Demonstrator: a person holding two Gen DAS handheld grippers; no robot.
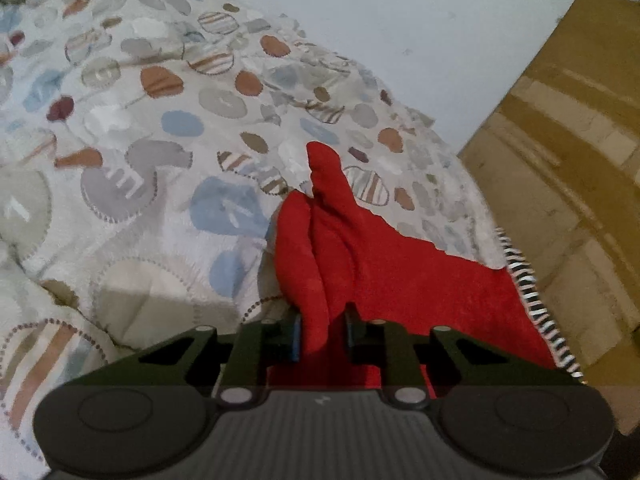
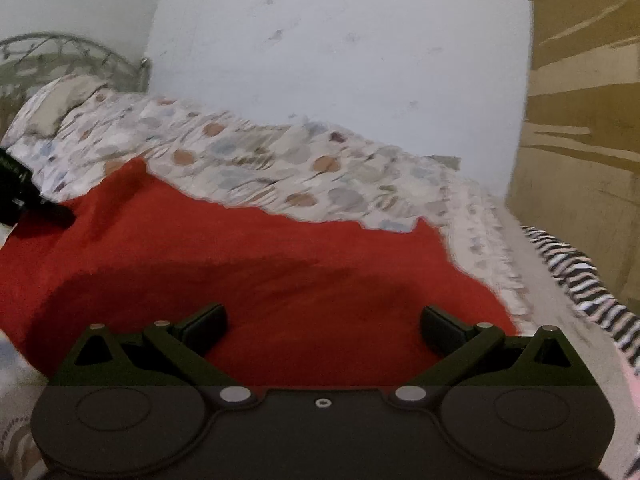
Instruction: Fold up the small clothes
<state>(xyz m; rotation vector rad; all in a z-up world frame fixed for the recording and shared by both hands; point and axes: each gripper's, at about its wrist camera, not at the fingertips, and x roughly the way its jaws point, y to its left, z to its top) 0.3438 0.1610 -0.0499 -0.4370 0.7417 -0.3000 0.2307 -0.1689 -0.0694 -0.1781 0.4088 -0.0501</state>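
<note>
A red cloth (image 1: 400,272) lies on a bed covered with a patterned quilt (image 1: 140,120). My left gripper (image 1: 323,336) is shut on a bunched fold of the red cloth, and that fold rises in a peak beyond the fingers. In the right wrist view the same red cloth (image 2: 248,256) spreads flat over the quilt (image 2: 256,160). My right gripper (image 2: 323,330) hovers over the cloth's near part with its jaws wide open and nothing between them. The left gripper's tip (image 2: 44,208) shows at the left edge of that view, on the cloth's corner.
A black-and-white striped fabric (image 1: 536,304) lies along the bed's right edge, seen too as striped fabric (image 2: 576,276). A brown wooden cabinet (image 1: 560,160) stands to the right. A pale wall (image 2: 320,48) runs behind the bed, with a metal headboard (image 2: 60,56) at far left.
</note>
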